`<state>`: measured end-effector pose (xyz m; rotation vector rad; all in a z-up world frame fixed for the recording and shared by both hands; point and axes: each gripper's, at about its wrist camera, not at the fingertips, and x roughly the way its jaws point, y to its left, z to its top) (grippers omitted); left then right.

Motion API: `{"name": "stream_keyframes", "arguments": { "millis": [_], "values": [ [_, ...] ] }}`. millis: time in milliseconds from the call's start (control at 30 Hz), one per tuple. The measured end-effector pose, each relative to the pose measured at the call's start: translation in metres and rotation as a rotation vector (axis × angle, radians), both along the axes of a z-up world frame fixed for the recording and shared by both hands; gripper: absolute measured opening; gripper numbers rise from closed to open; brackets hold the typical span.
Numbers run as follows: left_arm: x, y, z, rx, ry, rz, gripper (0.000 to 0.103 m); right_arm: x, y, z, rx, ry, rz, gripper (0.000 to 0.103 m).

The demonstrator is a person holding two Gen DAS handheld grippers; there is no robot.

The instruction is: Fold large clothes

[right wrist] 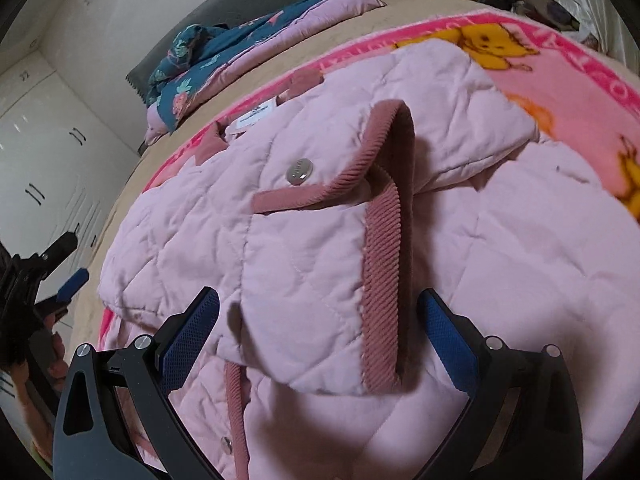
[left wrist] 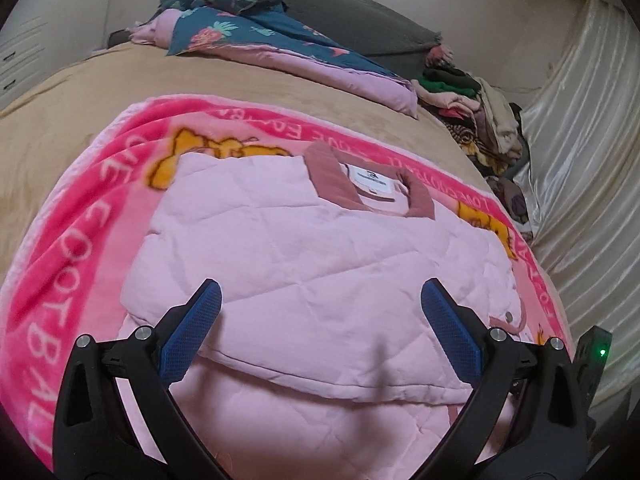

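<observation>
A pale pink quilted jacket (left wrist: 312, 264) lies partly folded on a bright pink cartoon blanket (left wrist: 100, 184) on the bed. Its darker pink collar (left wrist: 340, 184) with a white label points to the far side. My left gripper (left wrist: 322, 300) is open and empty just above the jacket's folded body. In the right wrist view the jacket (right wrist: 304, 248) shows a sleeve cuff with corduroy trim (right wrist: 384, 264) and a metal snap (right wrist: 300, 172) folded across it. My right gripper (right wrist: 318, 304) is open above that cuff, holding nothing. The left gripper also shows in the right wrist view (right wrist: 70, 286), at the left edge.
A tan bedspread (left wrist: 80, 92) covers the bed. A blue floral and pink quilt (left wrist: 256, 40) lies at the far side by a dark pillow (left wrist: 352, 16). A heap of clothes (left wrist: 484, 116) sits at the far right near a shiny curtain (left wrist: 580, 140). White wardrobes (right wrist: 48, 148) stand to the left.
</observation>
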<state>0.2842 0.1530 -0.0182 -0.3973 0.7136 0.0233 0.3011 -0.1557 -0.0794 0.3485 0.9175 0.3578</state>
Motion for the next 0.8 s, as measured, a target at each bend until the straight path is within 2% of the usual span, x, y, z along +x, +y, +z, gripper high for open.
{"name": "stream_keyframes", "arguments": {
  "millis": [100,200,233,267,300,500,667,800],
  "values": [
    [-0.001,0.006,-0.001,-0.002,0.002,0.021,0.093,-0.001,0.0,0.001,0.003,-0.025,-0.018,0.098],
    [-0.001,0.015,-0.002,-0.017,0.003,0.043,0.093,0.0,0.004,0.003,-0.005,-0.05,0.0,0.071],
    [-0.001,0.016,-0.002,-0.02,0.004,0.047,0.093,-0.001,0.006,0.005,-0.003,-0.06,0.016,0.058],
    [-0.001,0.017,-0.002,-0.024,0.004,0.051,0.093,-0.003,0.008,0.008,0.0,-0.08,0.034,0.051],
    [-0.001,0.018,-0.002,-0.028,0.003,0.054,0.093,-0.004,0.008,0.011,0.006,-0.103,0.039,0.03],
    [-0.001,0.025,-0.002,-0.037,-0.004,0.067,0.093,-0.014,0.016,0.065,-0.046,-0.318,0.093,0.023],
    [-0.001,0.026,-0.002,-0.041,-0.007,0.07,0.093,0.0,0.024,0.107,-0.136,-0.427,0.143,0.022],
    [0.002,0.02,-0.003,-0.037,-0.004,0.053,0.093,0.012,0.025,0.119,-0.185,-0.473,0.149,0.022]
  ]
}}
